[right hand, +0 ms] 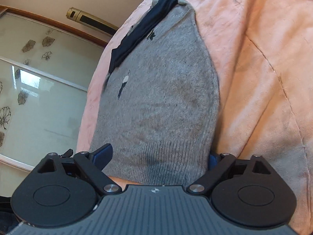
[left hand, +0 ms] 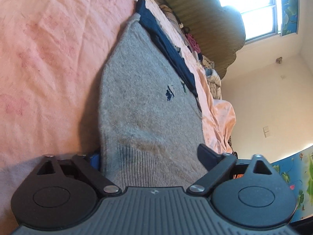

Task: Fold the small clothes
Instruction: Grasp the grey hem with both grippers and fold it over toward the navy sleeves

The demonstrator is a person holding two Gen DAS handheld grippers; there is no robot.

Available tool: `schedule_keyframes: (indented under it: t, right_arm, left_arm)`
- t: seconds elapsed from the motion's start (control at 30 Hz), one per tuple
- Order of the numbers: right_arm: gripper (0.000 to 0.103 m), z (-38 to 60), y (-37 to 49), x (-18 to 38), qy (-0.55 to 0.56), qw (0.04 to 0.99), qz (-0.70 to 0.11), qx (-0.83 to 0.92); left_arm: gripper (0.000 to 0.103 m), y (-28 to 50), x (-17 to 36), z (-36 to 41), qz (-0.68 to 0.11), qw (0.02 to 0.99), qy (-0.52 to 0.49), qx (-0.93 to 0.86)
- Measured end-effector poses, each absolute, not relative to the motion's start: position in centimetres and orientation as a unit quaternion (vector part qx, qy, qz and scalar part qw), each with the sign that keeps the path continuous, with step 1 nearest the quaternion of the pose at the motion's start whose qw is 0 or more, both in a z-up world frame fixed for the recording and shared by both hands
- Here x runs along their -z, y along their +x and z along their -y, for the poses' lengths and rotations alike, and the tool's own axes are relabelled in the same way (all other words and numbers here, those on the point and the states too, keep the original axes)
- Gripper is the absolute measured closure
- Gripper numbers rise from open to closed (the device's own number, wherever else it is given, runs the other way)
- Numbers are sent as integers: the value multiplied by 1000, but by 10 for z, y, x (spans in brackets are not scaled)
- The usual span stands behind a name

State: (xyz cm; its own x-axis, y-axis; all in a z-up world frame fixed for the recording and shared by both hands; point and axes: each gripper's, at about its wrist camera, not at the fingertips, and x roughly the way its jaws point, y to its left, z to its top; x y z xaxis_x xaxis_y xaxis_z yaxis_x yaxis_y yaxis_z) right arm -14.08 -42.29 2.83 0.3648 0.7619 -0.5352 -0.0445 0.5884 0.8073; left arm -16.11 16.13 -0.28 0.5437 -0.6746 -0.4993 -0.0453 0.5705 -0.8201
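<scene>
A grey knitted sock (left hand: 144, 105) with small dark blue motifs lies stretched on a pink bedsheet (left hand: 49, 49). A dark navy sock (left hand: 166, 45) lies along its far edge. My left gripper (left hand: 150, 160) is open, its jaws standing wide on either side of the ribbed cuff. The right wrist view shows the same grey sock (right hand: 160, 98) and navy sock (right hand: 142, 33). My right gripper (right hand: 158, 156) is open too, one finger on each side of the sock's ribbed end. The fingertips are mostly hidden by the fabric.
A padded olive headboard (left hand: 211, 19) and a pile of clothes (left hand: 211, 74) lie beyond the socks. A bright window (left hand: 252, 5) is on the far wall. A glass sliding door with flower decals (right hand: 39, 90) stands beside the bed edge.
</scene>
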Motion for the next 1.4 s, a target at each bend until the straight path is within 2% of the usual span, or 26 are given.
schedule_keyframes:
  t: [0.03, 0.07, 0.1, 0.2, 0.23, 0.3, 0.33, 0.47, 0.7, 0.93, 1.23, 1.3, 1.33, 1.37, 1.4]
  right_arm:
    - [38, 423, -141, -26, 366, 739, -497, -270]
    - [44, 424, -141, -24, 363, 737, -503, -266]
    - [53, 423, -141, -22, 359, 737, -509, -263]
    - [60, 428, -142, -22, 362, 737, -507, -261]
    - [72, 428, -143, -22, 357, 741, -507, -260]
    - [90, 426, -142, -21, 345, 742, -511, -261]
    - [90, 425, -143, -22, 342, 746, -507, -265]
    - [90, 424, -139, -38, 350, 753, -475, -291]
    - [90, 425, -78, -76, 381, 763, -395, -342]
    - [90, 435, 64, -81, 464, 764, -308, -325]
    - [89, 420, 244, -46, 495, 762, -321, -268]
    - [78, 411, 273, -30, 499, 761, -336, -242]
    - [51, 407, 284, -20, 502, 761, -341, -229]
    - [33, 404, 290, -13, 505, 763, -343, -213]
    - [5, 402, 292, -8, 502, 771, -345, -189]
  left_arm:
    - [31, -161, 4, -161, -440, 773, -411, 200]
    - [47, -159, 5, -162, -450, 772, -403, 196]
    - [51, -159, 7, -161, -459, 771, -398, 194]
    - [55, -159, 8, -163, -462, 769, -396, 197]
    - [58, -159, 8, -162, -467, 770, -390, 194]
    - [94, -157, 10, -159, -482, 769, -375, 189]
    - [97, -156, 11, -157, -491, 769, -365, 188]
    - [98, -153, -4, -150, -480, 789, -330, 196]
    - [98, -97, -68, -153, -359, 833, -332, 259]
    - [98, 40, -89, -148, -280, 858, -353, 245]
    - [97, 218, -68, -131, -285, 905, -274, 155]
    - [94, 251, -50, -134, -312, 904, -271, 113]
    - [92, 264, -39, -137, -330, 897, -278, 100]
    - [87, 273, -29, -140, -344, 891, -284, 81]
    - [78, 276, -23, -143, -352, 889, -288, 58]
